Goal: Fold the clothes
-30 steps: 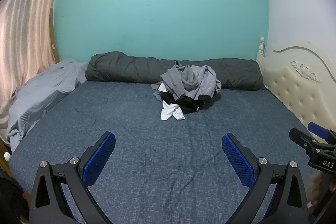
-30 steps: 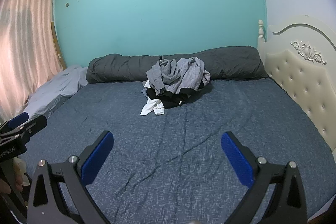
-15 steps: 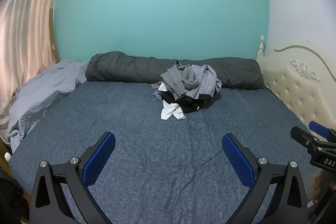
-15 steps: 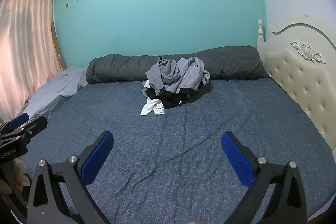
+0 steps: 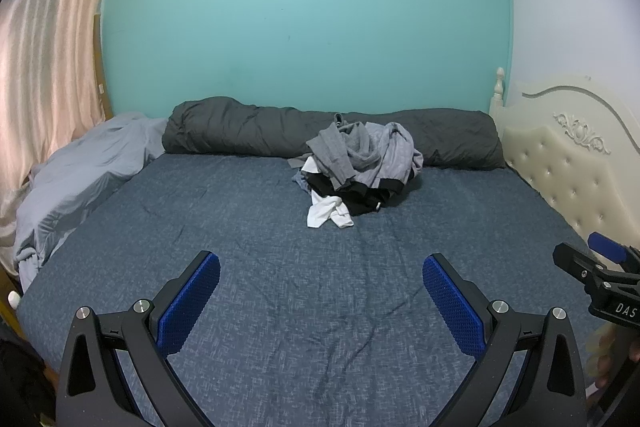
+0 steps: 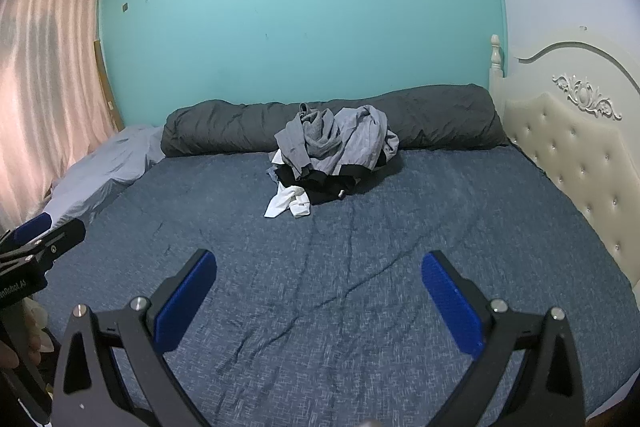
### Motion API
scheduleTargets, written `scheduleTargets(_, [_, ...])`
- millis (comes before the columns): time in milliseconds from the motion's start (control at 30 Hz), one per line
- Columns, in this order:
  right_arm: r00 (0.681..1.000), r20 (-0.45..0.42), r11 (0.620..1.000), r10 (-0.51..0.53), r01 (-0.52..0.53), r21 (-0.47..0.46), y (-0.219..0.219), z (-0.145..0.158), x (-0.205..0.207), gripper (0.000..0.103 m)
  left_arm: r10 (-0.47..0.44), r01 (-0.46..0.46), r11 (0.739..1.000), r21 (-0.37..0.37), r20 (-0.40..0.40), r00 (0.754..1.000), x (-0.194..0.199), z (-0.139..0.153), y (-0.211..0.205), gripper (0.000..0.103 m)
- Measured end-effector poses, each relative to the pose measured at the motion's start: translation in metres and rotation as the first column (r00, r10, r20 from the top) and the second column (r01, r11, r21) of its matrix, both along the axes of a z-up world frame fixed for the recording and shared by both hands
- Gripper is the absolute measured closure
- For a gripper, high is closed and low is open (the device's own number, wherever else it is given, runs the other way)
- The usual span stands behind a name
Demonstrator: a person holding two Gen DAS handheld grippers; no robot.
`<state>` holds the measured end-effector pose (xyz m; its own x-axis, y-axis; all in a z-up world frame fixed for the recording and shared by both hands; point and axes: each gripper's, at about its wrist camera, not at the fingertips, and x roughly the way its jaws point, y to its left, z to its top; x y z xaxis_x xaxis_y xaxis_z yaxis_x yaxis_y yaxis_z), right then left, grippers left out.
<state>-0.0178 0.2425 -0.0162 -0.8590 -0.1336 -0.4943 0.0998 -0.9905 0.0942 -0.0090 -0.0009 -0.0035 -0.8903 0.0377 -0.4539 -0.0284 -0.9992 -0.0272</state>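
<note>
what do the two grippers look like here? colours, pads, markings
Both match: the left gripper and right gripper have black angular plastic fingers with triangular cutouts, silver pivot bolts and textured blue pads. Each body carries partly legible white lettering. No cables or sleeves visible.

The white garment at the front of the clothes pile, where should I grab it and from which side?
Grip the white garment by its loose end spilling onto the blue sheet, coming from the near side. That end lies clear of the dark clothes; its far part is buried.
</note>
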Motion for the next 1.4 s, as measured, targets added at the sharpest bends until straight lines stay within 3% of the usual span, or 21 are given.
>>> scheduleTargets(367, [1.0, 0.011, 1.0, -0.002, 0.002, 0.005, -0.002, -0.013, -0.03, 0.0, -0.007, 0.007, 1.0, 0.0, 0.006, 1.0, -0.031, -0.008, -0.001, 0.0])
scheduleTargets(533, [0.999, 0.039, 1.0, 0.013, -0.013, 0.007, -0.002, -0.028, -0.067, 0.0, -0.013, 0.013, 1.0, 0.009, 0.007, 1.0, -0.066, -0.013, -0.005, 0.0])
scheduleTargets(767, [0.998, 0.049, 0.999, 0.04, -0.041, 0.026, -0.005, -0.055, -0.141, 0.0, -0.016, 0.016, 1.0, -0.015, -0.005, 1.0, -0.134, -0.025, -0.011, 0.0])
scheduleTargets(1000, [0.985, 0.172, 0.998, 0.02, -0.03, 0.052, -0.008, -0.093, -0.243, 0.0, -0.018, 0.018, 0.999, -0.026, -0.014, 1.0, -0.212, -0.051, -0.017, 0.0])
scheduleTargets(1267, [0.977, 0.178, 0.992, 0.115, -0.124, 0.038, -0.025, -0.127, -0.341, 0.001, -0.048, 0.048, 0.998, -0.034, -0.003, 0.999, -0.292, -0.088, -0.025, 0.0])
scheduleTargets(1400, [0.978, 0.138, 0.983, 0.156, -0.167, 0.072, -0.043, -0.138, -0.383, 0.001, -0.05, 0.05, 0.998, -0.023, 0.021, 0.999, -0.32, -0.109, -0.032, 0.0])
